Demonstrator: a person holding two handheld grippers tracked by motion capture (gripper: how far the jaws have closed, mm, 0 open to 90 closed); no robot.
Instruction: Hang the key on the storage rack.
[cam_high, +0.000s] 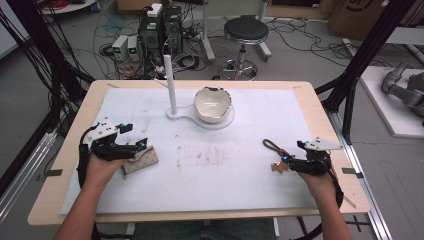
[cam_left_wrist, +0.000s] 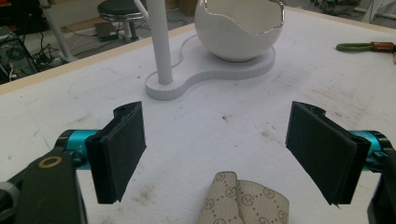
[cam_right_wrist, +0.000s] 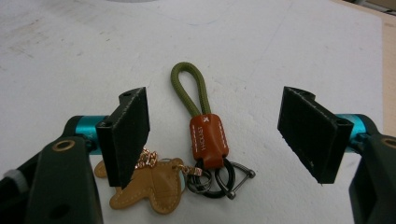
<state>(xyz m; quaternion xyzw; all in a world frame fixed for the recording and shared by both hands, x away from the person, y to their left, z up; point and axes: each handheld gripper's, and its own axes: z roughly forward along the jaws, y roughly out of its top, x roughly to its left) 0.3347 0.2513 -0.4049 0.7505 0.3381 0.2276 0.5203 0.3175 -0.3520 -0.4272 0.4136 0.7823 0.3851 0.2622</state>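
My left gripper (cam_high: 134, 136) (cam_left_wrist: 224, 156) stands open over a beige patterned wallet (cam_high: 141, 159) (cam_left_wrist: 245, 201) that lies flat on the white mat at the table's left. My right gripper (cam_high: 284, 161) (cam_right_wrist: 219, 135) is open too, low over a keychain (cam_high: 274, 150) (cam_right_wrist: 208, 140) with a green cord loop, an orange leather tab, dark metal rings and a tan leather charm (cam_right_wrist: 149, 184). The keychain lies between the jaws, untouched. A white egg-shaped bowl (cam_high: 213, 104) (cam_left_wrist: 238, 28) rests on a white stand with an upright post (cam_high: 170, 85) (cam_left_wrist: 159, 44) at the back centre.
A white mat (cam_high: 210, 165) covers the wooden table (cam_high: 65, 150). Beyond the far edge stand a stool (cam_high: 245, 35), computer boxes (cam_high: 160, 30) and tangled cables on the floor. Black frame posts (cam_high: 360, 60) rise at both sides.
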